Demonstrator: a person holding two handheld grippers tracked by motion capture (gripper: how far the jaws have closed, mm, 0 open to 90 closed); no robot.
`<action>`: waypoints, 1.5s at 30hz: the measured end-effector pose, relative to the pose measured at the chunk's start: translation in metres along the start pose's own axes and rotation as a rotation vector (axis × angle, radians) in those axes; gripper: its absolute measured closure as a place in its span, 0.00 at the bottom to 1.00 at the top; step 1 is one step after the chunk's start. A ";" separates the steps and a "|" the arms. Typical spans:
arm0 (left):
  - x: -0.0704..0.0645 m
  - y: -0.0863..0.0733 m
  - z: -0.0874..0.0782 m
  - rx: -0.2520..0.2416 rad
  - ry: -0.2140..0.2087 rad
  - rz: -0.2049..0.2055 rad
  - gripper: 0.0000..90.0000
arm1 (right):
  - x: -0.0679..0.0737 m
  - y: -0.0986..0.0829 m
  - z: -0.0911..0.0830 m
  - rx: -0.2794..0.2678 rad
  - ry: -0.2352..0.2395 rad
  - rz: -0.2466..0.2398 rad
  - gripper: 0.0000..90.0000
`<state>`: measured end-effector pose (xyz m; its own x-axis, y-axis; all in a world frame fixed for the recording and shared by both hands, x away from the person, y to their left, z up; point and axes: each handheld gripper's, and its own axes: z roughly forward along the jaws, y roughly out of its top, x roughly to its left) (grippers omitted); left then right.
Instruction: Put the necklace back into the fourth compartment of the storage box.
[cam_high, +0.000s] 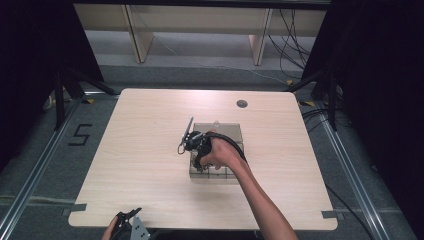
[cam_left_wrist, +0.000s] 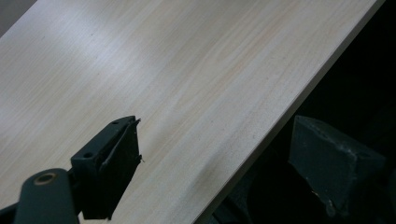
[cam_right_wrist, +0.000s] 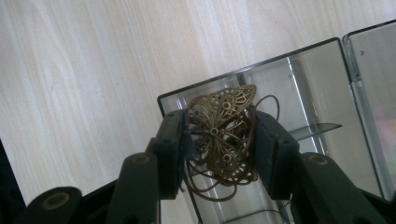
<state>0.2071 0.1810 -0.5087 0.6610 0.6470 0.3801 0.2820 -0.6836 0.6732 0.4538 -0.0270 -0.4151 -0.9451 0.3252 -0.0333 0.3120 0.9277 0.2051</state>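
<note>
Gripping a brass pendant (cam_right_wrist: 223, 133) over the clear box (cam_right_wrist: 308, 84), the right gripper (cam_right_wrist: 219, 140) risks snagging its cord; left gripper (cam_left_wrist: 205, 158) hangs open, empty.

Pale wood table (cam_high: 150, 150) w/ round dark grommet hole (cam_high: 242, 104) nr far edge, black "5" (cam_high: 80, 135) marked on grey floor at left, wood shelving (cam_high: 200, 25) behind.
</note>
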 end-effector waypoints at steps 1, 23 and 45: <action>0.000 0.000 0.000 0.006 0.004 0.008 0.17 | 0.000 0.000 0.002 0.009 0.007 0.013 0.65; 0.000 0.000 0.000 -0.002 0.008 0.003 0.17 | -0.004 0.006 0.026 0.019 0.039 0.043 0.65; 0.000 0.001 0.000 0.018 -0.003 0.024 0.17 | -0.011 -0.002 0.007 -0.041 0.046 0.141 0.56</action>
<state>0.2072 0.1808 -0.5081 0.6697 0.6293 0.3944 0.2781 -0.7049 0.6525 0.4641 -0.0308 -0.4222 -0.8961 0.4417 0.0432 0.4382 0.8649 0.2448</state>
